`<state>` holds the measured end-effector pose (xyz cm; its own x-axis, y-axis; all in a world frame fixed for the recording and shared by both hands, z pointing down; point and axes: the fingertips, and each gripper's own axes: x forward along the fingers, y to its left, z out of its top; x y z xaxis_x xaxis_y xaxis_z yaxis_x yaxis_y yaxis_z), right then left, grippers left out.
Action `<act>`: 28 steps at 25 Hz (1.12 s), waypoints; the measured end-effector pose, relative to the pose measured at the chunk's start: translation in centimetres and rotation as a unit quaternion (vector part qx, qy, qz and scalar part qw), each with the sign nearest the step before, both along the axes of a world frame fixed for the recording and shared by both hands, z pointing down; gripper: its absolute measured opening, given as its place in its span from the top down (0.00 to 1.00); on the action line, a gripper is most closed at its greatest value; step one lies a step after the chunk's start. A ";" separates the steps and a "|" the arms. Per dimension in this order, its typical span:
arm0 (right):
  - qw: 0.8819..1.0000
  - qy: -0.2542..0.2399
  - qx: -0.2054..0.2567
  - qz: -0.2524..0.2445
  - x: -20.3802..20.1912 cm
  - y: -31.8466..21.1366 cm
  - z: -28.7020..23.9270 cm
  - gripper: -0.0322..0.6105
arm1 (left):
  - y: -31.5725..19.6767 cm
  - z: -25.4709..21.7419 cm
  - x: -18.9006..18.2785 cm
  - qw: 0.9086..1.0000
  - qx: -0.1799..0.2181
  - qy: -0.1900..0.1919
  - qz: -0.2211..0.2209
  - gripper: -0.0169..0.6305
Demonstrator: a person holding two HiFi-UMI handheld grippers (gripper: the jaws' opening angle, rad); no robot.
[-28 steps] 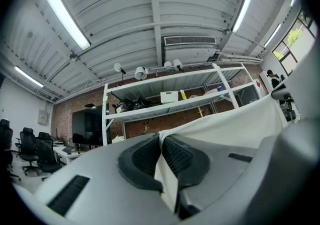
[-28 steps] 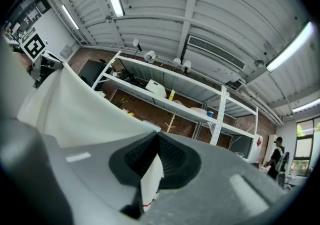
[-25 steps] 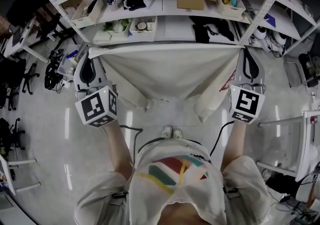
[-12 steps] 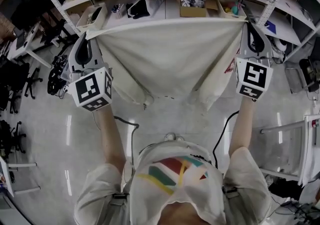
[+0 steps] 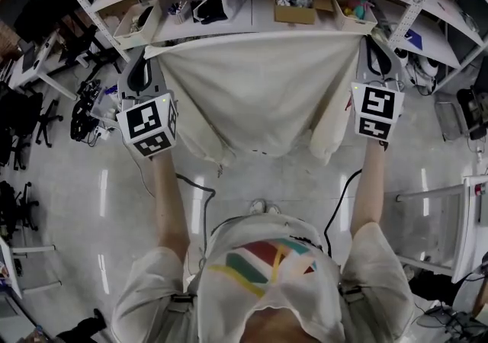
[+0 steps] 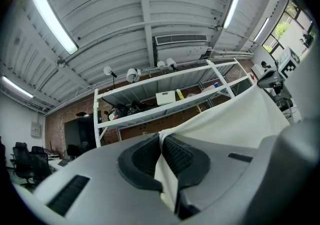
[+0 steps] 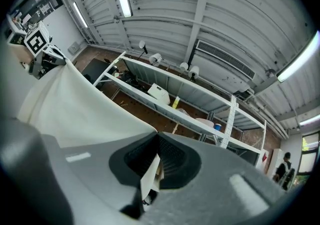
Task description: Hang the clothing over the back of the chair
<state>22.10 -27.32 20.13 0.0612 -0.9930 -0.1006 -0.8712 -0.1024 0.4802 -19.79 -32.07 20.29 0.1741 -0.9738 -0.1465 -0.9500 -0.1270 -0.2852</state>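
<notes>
Across the middle of the head view, a cream garment [image 5: 259,97] hangs spread between two raised tools. At upper left, the left tool [image 5: 146,57] is clamped on one top corner; at upper right, the right tool [image 5: 367,40] pinches the other. Shelves [image 5: 252,25] cross the frame's top behind the garment, and pale floor [image 5: 252,177] shows below its hem.

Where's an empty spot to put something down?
Bare floor shows between the person's arms, below the hanging cream shirt, and from the left arm out to the office chairs. The shelves behind are crowded with bins and boxes.
</notes>
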 end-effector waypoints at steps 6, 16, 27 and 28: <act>0.999 0.009 -0.033 0.007 0.6 -1.5 2.9 0.94 | -1.8 3.1 0.7 0.999 -0.033 -0.011 0.004 0.95; 0.995 0.018 -0.093 0.024 2.0 -3.0 7.9 0.94 | -3.9 8.3 2.2 0.996 -0.078 -0.029 0.022 0.95; 0.986 0.020 -0.163 0.032 3.0 -4.3 13.6 0.94 | -5.7 13.0 3.2 0.990 -0.124 -0.050 0.033 0.95; 0.985 0.021 -0.170 0.031 3.0 -4.4 14.2 0.94 | -5.9 13.5 3.3 0.990 -0.130 -0.052 0.033 0.95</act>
<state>25.13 -31.71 34.30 0.1264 -0.9641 0.2335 -0.8466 0.0179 0.5320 -16.51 -37.94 33.76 0.2391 -0.9624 0.1290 -0.9044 -0.2691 -0.3313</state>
